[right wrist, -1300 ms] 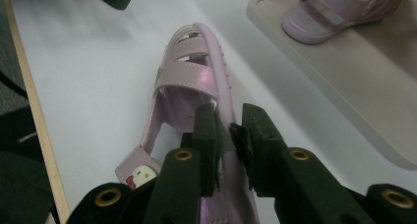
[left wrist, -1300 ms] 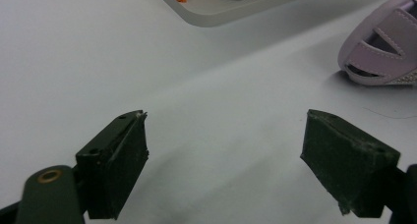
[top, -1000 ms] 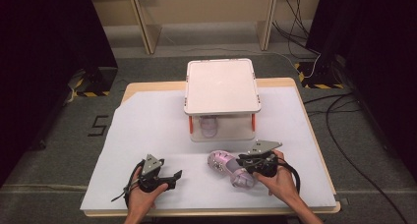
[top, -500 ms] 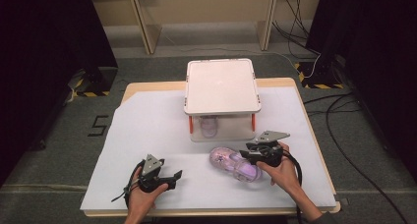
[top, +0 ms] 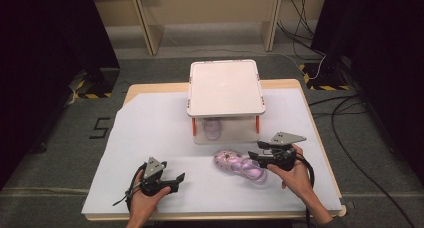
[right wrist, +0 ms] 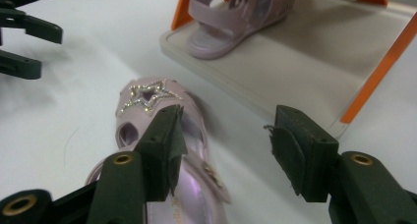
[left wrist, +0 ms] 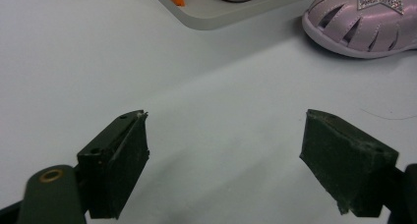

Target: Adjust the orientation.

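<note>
A pink sandal (top: 240, 165) with a sparkly star lay flat on the white sheet (top: 150, 138) that covered the table, just in front of a small shelf (top: 226, 87). The right gripper (top: 261, 158) was at the sandal's heel end. Its jaws had just been opening, and they stood apart with nothing pressed between them; one jaw hung over the sandal. A second pink sandal (right wrist: 236, 17) sat on the shelf's bottom tray. The left gripper (top: 176, 179) rested well apart from the sandal, with its jaws wide open and empty.
</note>
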A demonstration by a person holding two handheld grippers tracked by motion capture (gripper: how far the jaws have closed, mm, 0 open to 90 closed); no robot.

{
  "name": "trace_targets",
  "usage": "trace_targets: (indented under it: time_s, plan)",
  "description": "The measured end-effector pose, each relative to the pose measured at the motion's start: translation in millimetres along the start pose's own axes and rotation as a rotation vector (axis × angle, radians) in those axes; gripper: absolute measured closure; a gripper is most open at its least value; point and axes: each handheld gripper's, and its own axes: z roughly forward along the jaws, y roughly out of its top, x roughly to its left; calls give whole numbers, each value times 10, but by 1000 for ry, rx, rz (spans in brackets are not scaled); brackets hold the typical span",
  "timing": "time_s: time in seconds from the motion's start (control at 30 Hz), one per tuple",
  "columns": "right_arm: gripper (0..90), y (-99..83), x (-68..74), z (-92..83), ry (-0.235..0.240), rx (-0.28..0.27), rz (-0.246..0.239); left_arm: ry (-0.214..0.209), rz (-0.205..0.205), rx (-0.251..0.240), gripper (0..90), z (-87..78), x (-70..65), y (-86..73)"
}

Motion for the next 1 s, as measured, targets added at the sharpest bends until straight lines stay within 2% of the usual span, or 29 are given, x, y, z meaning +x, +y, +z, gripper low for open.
trace_targets:
  time_s: [0.07, 0.13, 0.4, 0.67, 0.83, 1.0]
  plan:
    - [443, -3, 36, -49, -7, -15, -30, -2, 1, -2, 172, -2, -3, 2]
    - [445, -11, 57, -68, 0, -12, -41, -1, -2, -4, 172, -4, -2, 2]
    - [433, -58, 155, -94, -4, 26, -183, 8, -11, -2, 173, -3, 17, 2]
    - [398, -116, 184, -14, 32, 67, -227, 7, -17, -2, 173, 12, 20, 9]
    - [387, -136, 205, 68, 39, 76, -243, 5, -14, 6, 174, 23, 14, 1]
    - [390, -112, 276, 166, 37, 94, -290, 4, -10, 6, 174, 23, 8, 1]
